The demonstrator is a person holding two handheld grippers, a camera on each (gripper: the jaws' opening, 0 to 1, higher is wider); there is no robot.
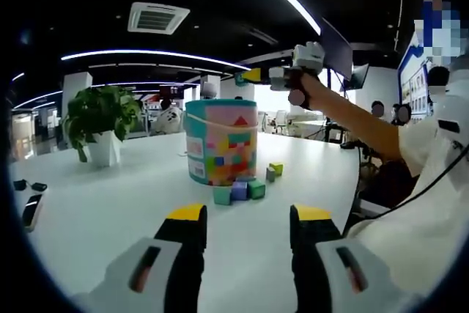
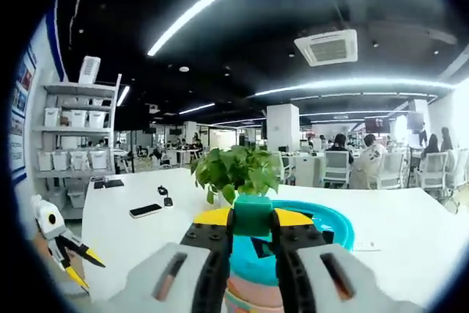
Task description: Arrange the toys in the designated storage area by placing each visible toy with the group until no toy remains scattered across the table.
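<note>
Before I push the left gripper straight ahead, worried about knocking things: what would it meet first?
Likely the loose blocks at the foot of the colourful bucket; bare table before them, depth uncertain.

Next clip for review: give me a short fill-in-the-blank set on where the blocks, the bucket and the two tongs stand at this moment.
1. The right tongs are shut on a ____ block.
2. That block is held directly above the open ____.
3. In the left gripper view, the loose blocks lie on the table at the foot of the bucket, and the left tongs are ____.
4. Beyond the bucket's far rim stands a potted ____.

Missing words: green; bucket; open; plant
</note>
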